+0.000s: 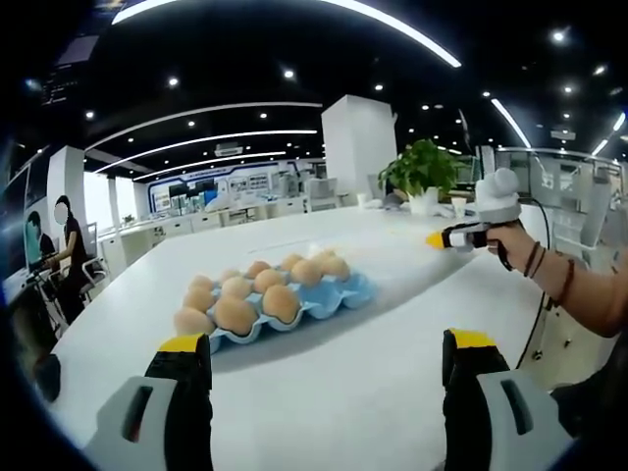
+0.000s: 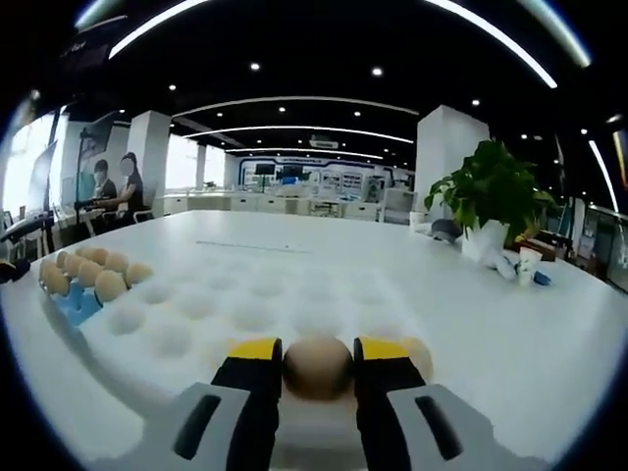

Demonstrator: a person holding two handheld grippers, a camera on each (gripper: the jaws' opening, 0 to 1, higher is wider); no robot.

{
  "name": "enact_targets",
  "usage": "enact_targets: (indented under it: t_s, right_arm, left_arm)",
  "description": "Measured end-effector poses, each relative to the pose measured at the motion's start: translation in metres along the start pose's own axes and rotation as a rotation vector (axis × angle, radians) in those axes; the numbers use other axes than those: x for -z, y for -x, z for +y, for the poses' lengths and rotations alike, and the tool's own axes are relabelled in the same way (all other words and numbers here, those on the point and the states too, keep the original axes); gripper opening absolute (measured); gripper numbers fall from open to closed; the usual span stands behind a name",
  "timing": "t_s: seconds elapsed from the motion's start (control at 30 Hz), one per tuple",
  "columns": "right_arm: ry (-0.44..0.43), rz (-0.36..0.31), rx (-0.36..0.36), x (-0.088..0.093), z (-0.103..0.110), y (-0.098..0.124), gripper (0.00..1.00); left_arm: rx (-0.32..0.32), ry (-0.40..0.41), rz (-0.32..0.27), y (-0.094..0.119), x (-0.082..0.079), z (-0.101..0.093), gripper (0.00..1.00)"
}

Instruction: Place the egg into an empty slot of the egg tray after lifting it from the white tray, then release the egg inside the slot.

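Egg [image 2: 318,367] pinched between my right gripper [image 2: 318,365] jaws, low over the white tray [image 2: 245,304] — lift step. Left gripper [image 1: 324,355] wide open, empty. Next — carry to the blue egg tray [image 1: 339,294], find an empty slot.

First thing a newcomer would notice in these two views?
In the right gripper view, the brown egg pinched between the right gripper jaws, low over the white tray. In the left gripper view, the blue egg tray stands mid-table, nearly full of eggs, beyond the open left gripper.
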State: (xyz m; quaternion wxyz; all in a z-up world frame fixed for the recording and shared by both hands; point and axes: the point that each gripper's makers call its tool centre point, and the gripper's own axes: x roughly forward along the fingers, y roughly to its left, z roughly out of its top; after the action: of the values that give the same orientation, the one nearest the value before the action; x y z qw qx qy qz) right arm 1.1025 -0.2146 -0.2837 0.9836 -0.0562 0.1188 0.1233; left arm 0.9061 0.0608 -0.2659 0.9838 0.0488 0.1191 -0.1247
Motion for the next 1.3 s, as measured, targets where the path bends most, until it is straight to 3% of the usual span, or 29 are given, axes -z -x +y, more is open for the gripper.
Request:
enact_targets:
  t_s: [0.57,0.97,1.3]
  right_arm:
    - [-0.078,-0.007,-0.007,-0.001,-0.004,0.001,0.29]
    - [-0.089,-0.08,0.004,-0.022,-0.011,0.01,0.29]
    - [-0.077,-0.097,-0.03,-0.028,0.003,0.013,0.29]
  left_arm:
    - [-0.012,-0.001,-0.002,0.003,-0.003,0.002,0.99]
    - [-0.005,-0.009,-0.009,0.0,-0.006,-0.001,0.99]
    - [-0.003,-0.014,-0.001,0.002,-0.001,-0.003,0.99]
